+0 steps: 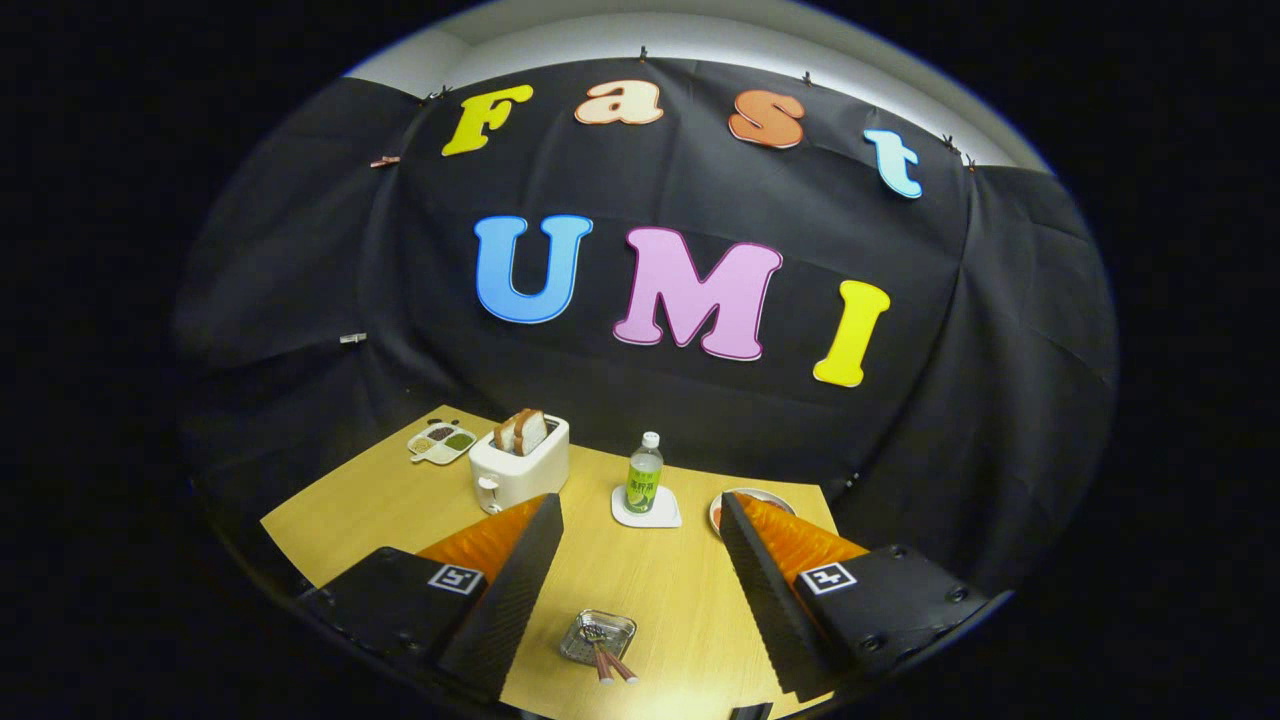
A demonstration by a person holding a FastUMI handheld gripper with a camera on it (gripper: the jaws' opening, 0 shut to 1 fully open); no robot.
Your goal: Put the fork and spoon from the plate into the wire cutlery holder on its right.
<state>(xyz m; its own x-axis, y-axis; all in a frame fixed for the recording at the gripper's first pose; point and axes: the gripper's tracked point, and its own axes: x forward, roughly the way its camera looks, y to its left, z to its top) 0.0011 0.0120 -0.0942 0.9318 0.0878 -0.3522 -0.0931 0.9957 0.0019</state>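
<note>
A: Looking along the gripper (640,545), we see its jaws spread wide, well apart, with nothing between them and nothing touched.

B: Agreed. We find only bare wooden counter (660,590) in the gap. Where do we place the cutlery?

A: We see a small shiny tray (597,636) on the counter between the fingers, close in at about six o'clock. Two reddish handles (612,666) stick out of it toward us. We cannot tell whether these are the fork and spoon, or whether the tray is the plate or the wire holder.

B: And beyond the fingertips?

A: At twelve o'clock we see a green bottle (644,477) with a white cap, upright on a white coaster (646,510). At about eleven o'clock stands a white toaster (519,464) with bread slices (522,431) poking up from its slots, and further out a small divided dish (441,442) near the counter's far corner.

B: At one o'clock we see a round plate (745,497), partly hidden behind the right finger.
</note>
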